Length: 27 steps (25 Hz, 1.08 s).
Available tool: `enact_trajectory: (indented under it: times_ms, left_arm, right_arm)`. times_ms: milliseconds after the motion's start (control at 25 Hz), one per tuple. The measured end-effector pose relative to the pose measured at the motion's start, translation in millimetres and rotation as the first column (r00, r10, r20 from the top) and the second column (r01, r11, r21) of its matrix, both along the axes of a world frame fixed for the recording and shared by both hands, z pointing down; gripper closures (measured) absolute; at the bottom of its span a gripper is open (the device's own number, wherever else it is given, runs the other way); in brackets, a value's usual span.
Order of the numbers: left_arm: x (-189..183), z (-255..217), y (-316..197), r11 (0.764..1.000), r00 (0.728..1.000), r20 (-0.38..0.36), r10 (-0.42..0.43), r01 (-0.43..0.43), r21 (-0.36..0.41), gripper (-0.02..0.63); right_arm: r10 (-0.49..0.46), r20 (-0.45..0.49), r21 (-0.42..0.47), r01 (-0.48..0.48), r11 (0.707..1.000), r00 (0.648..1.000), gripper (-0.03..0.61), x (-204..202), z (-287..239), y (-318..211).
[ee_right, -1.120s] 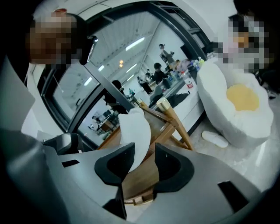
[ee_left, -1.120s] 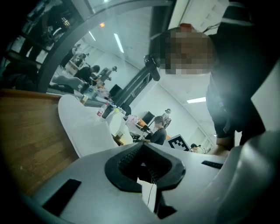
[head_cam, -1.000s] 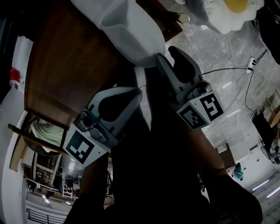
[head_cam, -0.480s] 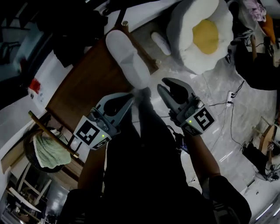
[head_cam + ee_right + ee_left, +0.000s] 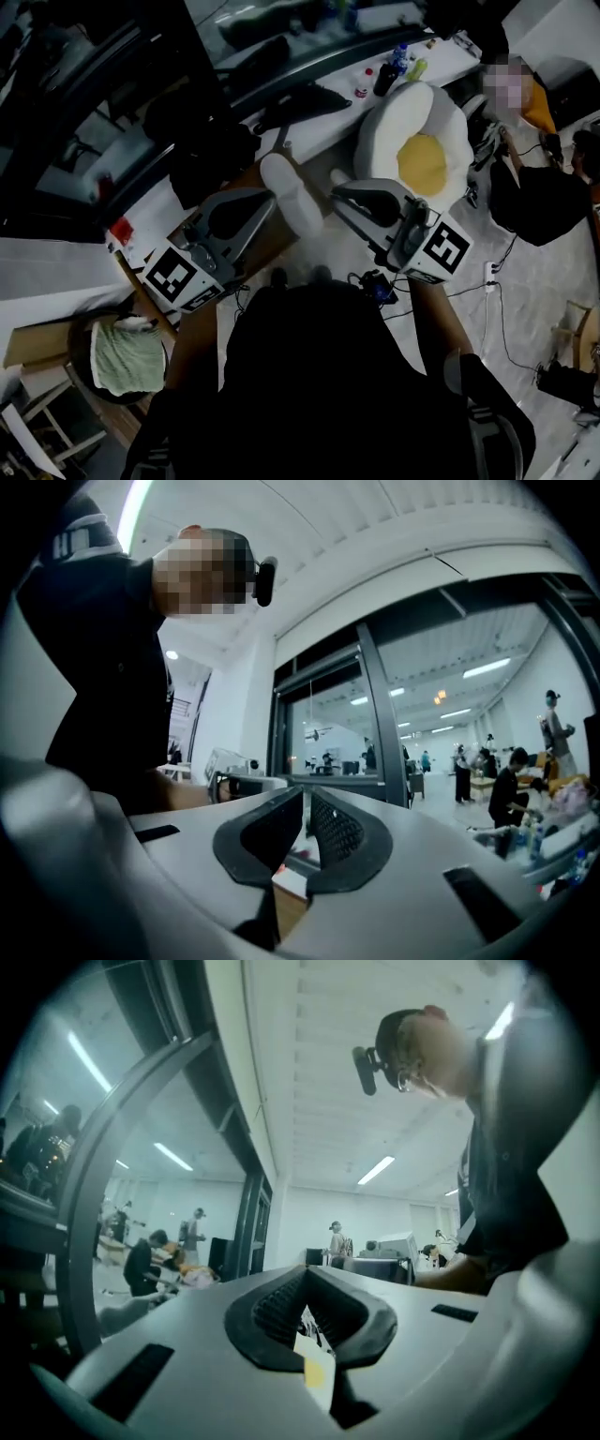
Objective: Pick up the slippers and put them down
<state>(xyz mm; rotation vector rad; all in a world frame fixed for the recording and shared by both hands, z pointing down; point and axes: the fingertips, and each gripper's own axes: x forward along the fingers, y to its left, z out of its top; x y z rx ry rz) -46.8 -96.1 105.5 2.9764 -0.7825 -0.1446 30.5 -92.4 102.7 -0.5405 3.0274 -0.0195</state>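
The left gripper [image 5: 305,1274] has its dark ribbed pads brought together at the tips, with nothing between them. The right gripper [image 5: 307,794] has just been closing. Only a thin slit is left between its pads, and nothing sits in it.

In the head view the left gripper [image 5: 265,197] is left of centre and the right gripper [image 5: 339,194] right of centre. Both are held above the floor and point toward the top of the frame.

Between their tips lies the white, soft, oval slipper [image 5: 292,195], touched by neither gripper. It rests on the brown wooden table [image 5: 281,239] in the middle of the frame.

Just right of the slipper, in the upper right, is a white plush fried-egg cushion with a yellow yolk [image 5: 422,159]. A pale green cloth in a round dark basket [image 5: 117,356] is at the lower left.
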Motion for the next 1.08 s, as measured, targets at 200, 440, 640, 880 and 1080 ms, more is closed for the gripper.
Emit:
enact_trajectory:
  times_ms: [200,440,640,880,1080]
  left_arm:
    - [10.1,-30.9,16.8,0.994,0.999,0.001,0.033,-0.033,0.103,0.601]
    - [25.0,-17.9,25.0,0.997,0.999,0.026,0.045,-0.047,0.067,0.601]
    - [30.9,-7.0,21.5,0.998,0.998,0.046,0.049,-0.051,0.043,0.601]
    - [49.9,3.3,20.7,0.996,0.995,0.045,0.087,-0.088,0.016,0.601]
    - [59.4,19.0,15.2,0.997,0.995,0.061,0.075,-0.074,-0.013,0.601]
  right_arm:
    - [-0.031,0.054,0.131,0.024,0.991,0.998,0.540,-4.9,-33.7,9.8]
    - [-0.011,0.080,0.107,0.002,0.994,0.997,0.540,2.6,-23.4,10.2]
    - [0.025,0.088,0.082,-0.032,0.996,0.996,0.540,13.8,-10.0,7.4]
    - [0.070,0.065,0.034,-0.072,0.997,0.995,0.540,28.1,8.3,-1.0]
    - [0.091,0.024,-0.029,-0.090,0.995,0.996,0.540,38.1,22.0,-5.8]
